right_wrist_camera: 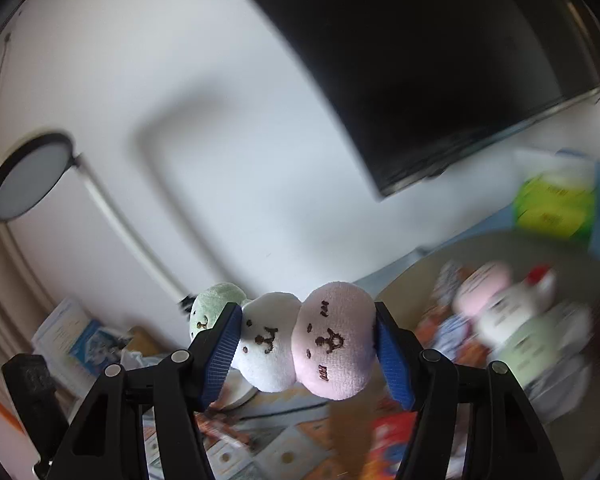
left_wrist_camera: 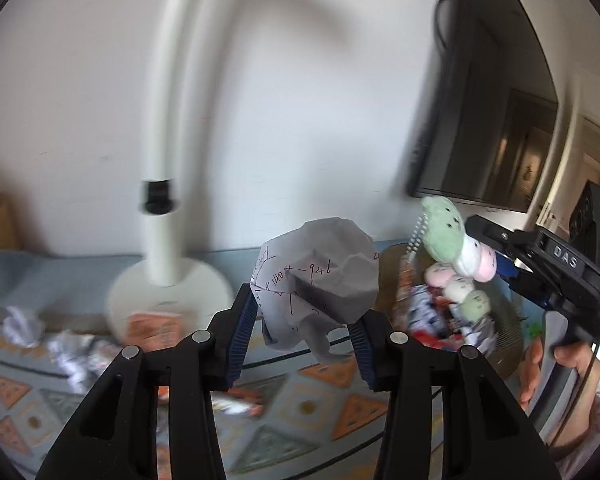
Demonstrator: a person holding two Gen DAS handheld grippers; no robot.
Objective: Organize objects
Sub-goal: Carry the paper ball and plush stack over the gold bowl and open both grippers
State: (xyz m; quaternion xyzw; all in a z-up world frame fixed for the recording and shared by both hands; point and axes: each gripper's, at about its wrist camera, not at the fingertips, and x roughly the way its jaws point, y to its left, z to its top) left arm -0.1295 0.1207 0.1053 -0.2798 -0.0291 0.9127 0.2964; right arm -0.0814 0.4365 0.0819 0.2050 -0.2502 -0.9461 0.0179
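The left gripper [left_wrist_camera: 304,328] had its blue-padded fingers closed on a crumpled paper ball [left_wrist_camera: 316,276] scribbled with handwritten numbers, holding it in the air just left of the round woven basket [left_wrist_camera: 504,344] and clear of the patterned tablecloth [left_wrist_camera: 324,408]. The right gripper [right_wrist_camera: 306,346] had its fingers pressed in on a plush dango toy [right_wrist_camera: 300,344], pinching its white and pink balls while the green one stuck out past the left pad, and held it above the basket, where a second such plush [left_wrist_camera: 460,288] lay among colourful wrappers. To the basket's left stood a white lamp base [left_wrist_camera: 168,292], with more crumpled paper [left_wrist_camera: 22,324] lying further left still.
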